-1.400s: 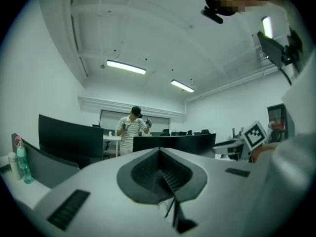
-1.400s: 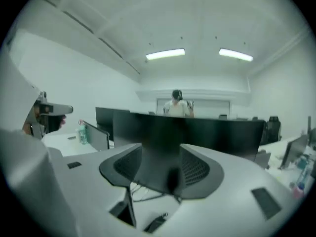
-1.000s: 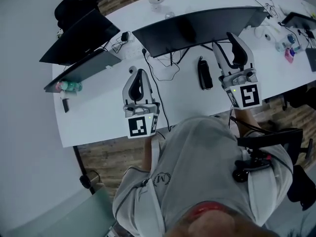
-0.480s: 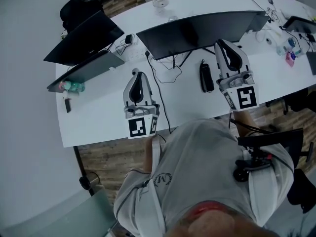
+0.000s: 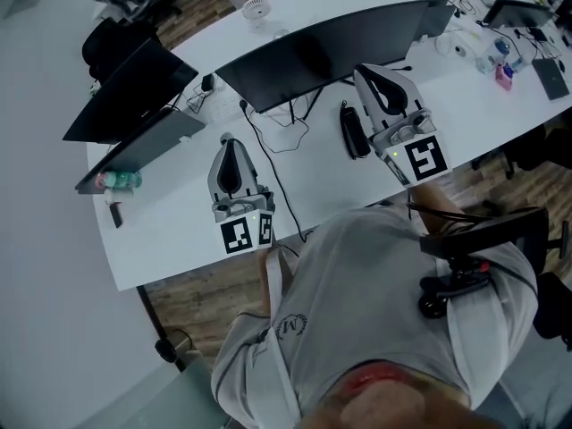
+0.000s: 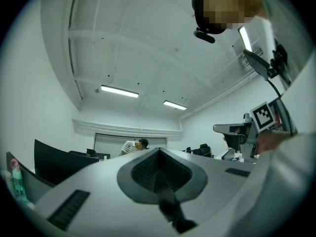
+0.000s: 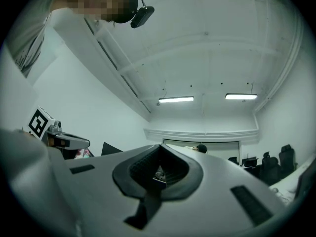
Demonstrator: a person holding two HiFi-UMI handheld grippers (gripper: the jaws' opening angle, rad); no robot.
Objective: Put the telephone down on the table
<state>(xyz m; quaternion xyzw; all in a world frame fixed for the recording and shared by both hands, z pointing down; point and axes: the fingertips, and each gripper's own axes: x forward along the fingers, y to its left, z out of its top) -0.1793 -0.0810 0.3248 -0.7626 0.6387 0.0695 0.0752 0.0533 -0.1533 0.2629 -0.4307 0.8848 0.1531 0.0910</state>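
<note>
Only one telephone (image 5: 352,132) to reckon with: a dark handset, already flat on the white worktop (image 5: 179,222), in front of the curved monitor (image 5: 331,47). Just beside the right claw (image 5: 366,74), on that claw's left, and apart from it so far as visible from the head view. Long axis away from the person toward the monitor, roughly parallel with the right claw's own line. Well apart from the left claw (image 5: 229,146), with a black cable (image 5: 268,164) in between; so much nearer the right hand.

Right claw: just been closing, pressed together on nothing, with only room and ceiling past the tips in its own view. Left claw: likewise together and empty. Both tilted a little upward over the worktop.

By count: one telephone, two claws, one curved monitor, two further dark screens (image 5: 125,83) at the far left.

Judging by the lie of things, set down and let go. Probably nothing left but to draw the right claw clear without nudging the handset sideways.
</note>
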